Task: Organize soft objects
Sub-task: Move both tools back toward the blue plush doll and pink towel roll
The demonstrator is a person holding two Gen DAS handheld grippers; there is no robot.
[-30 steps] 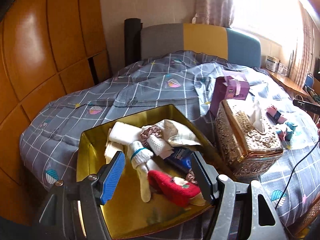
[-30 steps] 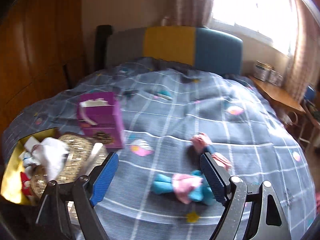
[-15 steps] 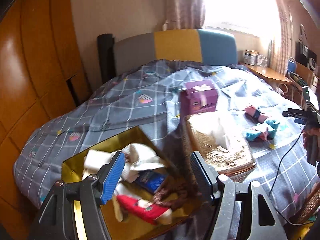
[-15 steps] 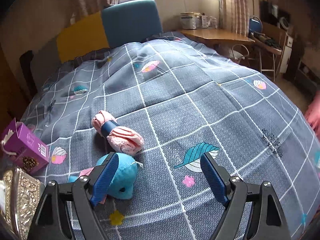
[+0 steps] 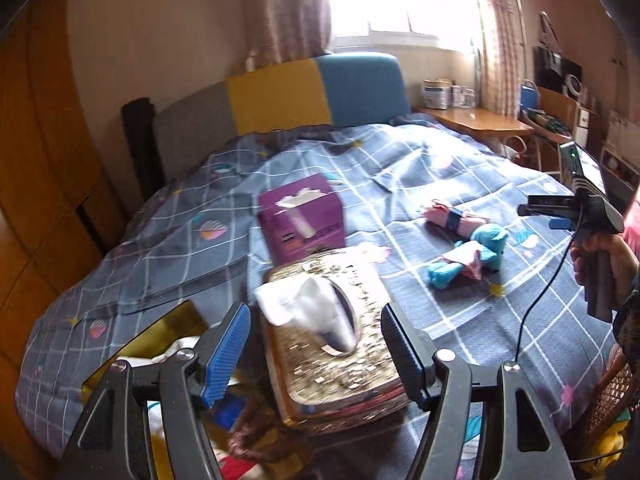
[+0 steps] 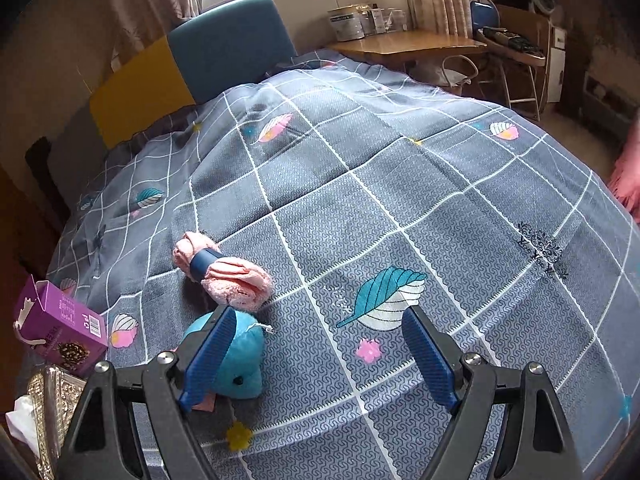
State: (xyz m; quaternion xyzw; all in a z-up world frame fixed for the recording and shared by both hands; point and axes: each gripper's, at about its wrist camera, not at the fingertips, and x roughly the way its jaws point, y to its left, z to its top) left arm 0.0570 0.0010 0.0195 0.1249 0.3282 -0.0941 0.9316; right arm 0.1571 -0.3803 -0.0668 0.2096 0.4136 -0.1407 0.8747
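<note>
A blue plush toy [image 6: 240, 360] and a rolled pink towel with a blue band [image 6: 224, 276] lie on the grey checked bedspread [image 6: 400, 184]. My right gripper [image 6: 316, 356] is open and empty just above the bed, its left finger over the plush. In the left wrist view the plush [image 5: 468, 260] and towel [image 5: 452, 218] lie at the right. My left gripper [image 5: 316, 356] is open and empty above a gold tissue box [image 5: 332, 344]. A gold bin [image 5: 160, 336] with soft items shows at lower left, mostly hidden.
A purple carton [image 5: 302, 216] stands behind the tissue box, also in the right wrist view [image 6: 60, 328]. The headboard [image 5: 304, 96] is at the back. A wooden desk [image 6: 404, 46] and chair stand beyond the bed. The other hand-held gripper [image 5: 576, 208] shows at right.
My left gripper has swung right, from over the gold bin to over the tissue box. My right gripper has turned right and come closer to the plush and towel.
</note>
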